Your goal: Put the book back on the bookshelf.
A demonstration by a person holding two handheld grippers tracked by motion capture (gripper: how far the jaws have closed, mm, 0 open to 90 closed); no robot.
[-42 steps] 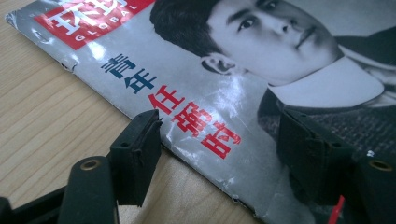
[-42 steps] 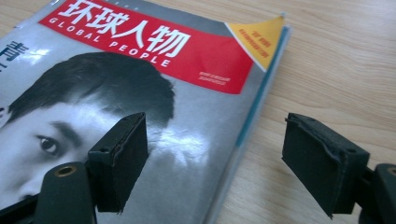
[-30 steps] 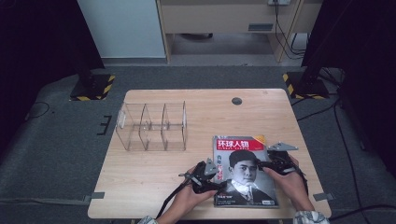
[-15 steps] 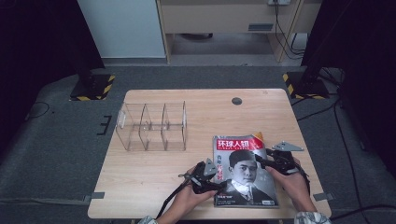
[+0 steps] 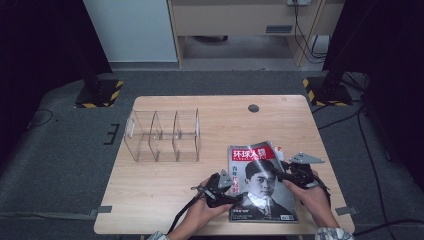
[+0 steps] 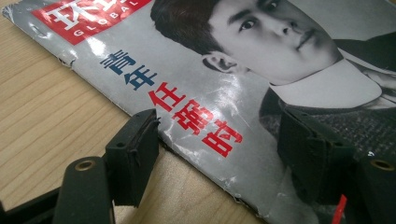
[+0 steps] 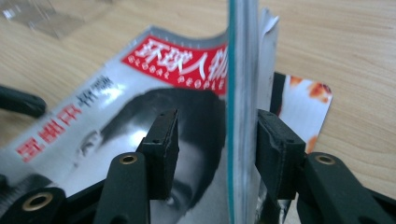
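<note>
A magazine [image 5: 260,180] with a red title band and a portrait cover lies on the wooden table [image 5: 200,110] at the front right. My left gripper [image 5: 231,187] sits at its left, bound edge. In the left gripper view the gripper [image 6: 219,135] is open, one jaw over the wood and one over the cover [image 6: 224,70]. My right gripper [image 5: 281,170] is at the magazine's right edge. There the lifted page edges [image 7: 240,93] stand upright between its jaws [image 7: 215,135], which have just been closing. The right pad [image 7: 273,149] is at the pages; the left pad [image 7: 163,149] is still apart.
A clear acrylic organizer [image 5: 162,135] with three compartments stands left of centre on the table. A dark round grommet [image 5: 253,108] sits near the far edge. Black stands and cables flank the table on the grey floor.
The right gripper's jaws have drawn closer around the magazine's raised right edge. Both hands have stayed almost where they were.
</note>
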